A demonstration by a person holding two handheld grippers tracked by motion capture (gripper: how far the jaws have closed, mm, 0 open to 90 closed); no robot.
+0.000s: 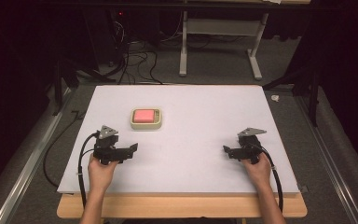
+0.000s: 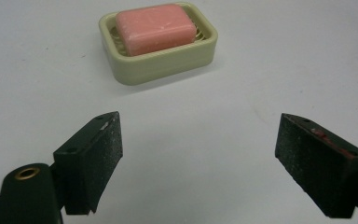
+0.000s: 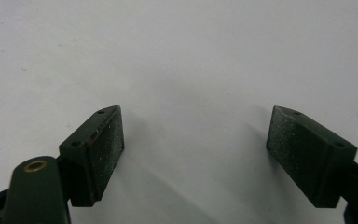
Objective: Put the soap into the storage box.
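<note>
A pink bar of soap lies in a cream soap dish on the white tabletop, left of centre. My left gripper rests near the front left, just short of the dish and pointing right. Its jaws stand wide open with nothing between them. My right gripper sits at the front right, pointing left over bare table, also open and holding nothing. A hand holds each gripper from the near edge.
The white board lies on a wooden table whose front edge runs below the hands. A cable trails from each gripper. Beyond the far edge are floor cables and a grey desk frame.
</note>
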